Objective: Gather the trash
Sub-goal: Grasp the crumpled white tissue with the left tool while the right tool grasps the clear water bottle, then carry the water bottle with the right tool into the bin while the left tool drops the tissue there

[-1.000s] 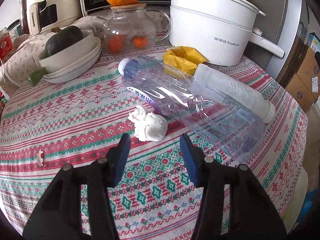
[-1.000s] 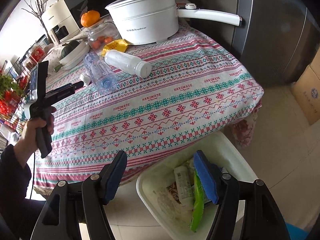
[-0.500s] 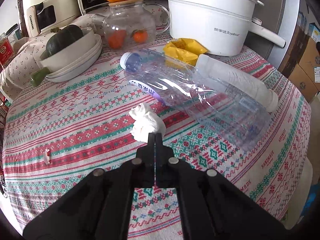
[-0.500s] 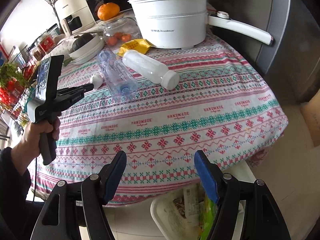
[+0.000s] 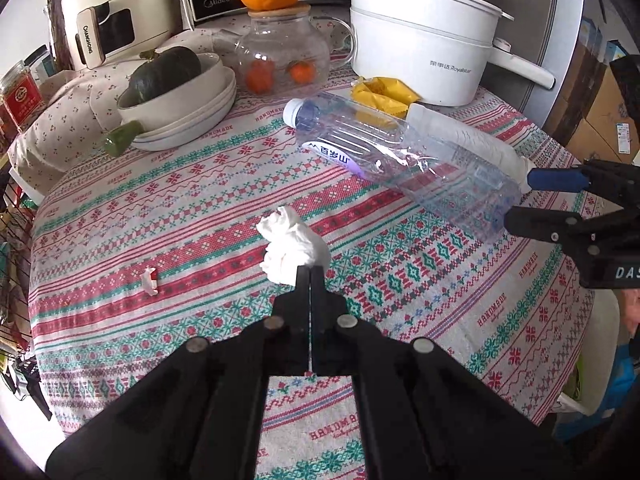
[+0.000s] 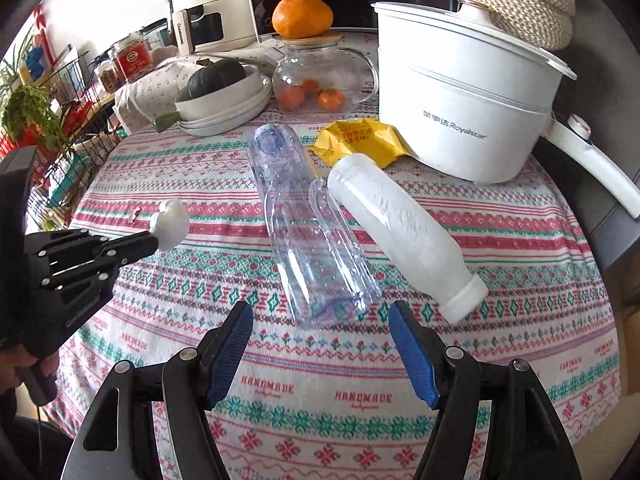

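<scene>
My left gripper [image 5: 310,269] is shut on a crumpled white tissue [image 5: 292,252] and holds it above the patterned tablecloth [image 5: 200,208]; the right wrist view shows the tissue [image 6: 170,224] lifted at the left gripper's [image 6: 154,240] tip. My right gripper [image 6: 320,320] is open and empty, just in front of the base of a clear plastic bottle [image 6: 308,232] lying on the cloth. A white plastic bottle [image 6: 400,232] lies beside it. A yellow wrapper [image 6: 360,140] lies behind both. My right gripper [image 5: 520,200] also shows at the right of the left wrist view.
A white electric pot [image 6: 460,104] stands at the back right. A glass jug [image 6: 320,76] with an orange on its lid and stacked bowls [image 6: 224,108] holding a dark squash stand behind. A small paper scrap [image 5: 151,280] lies on the cloth.
My left gripper closed on the tissue and lifted it off the cloth. My right gripper moved from above the bin up to the table, toward the clear bottle's base.
</scene>
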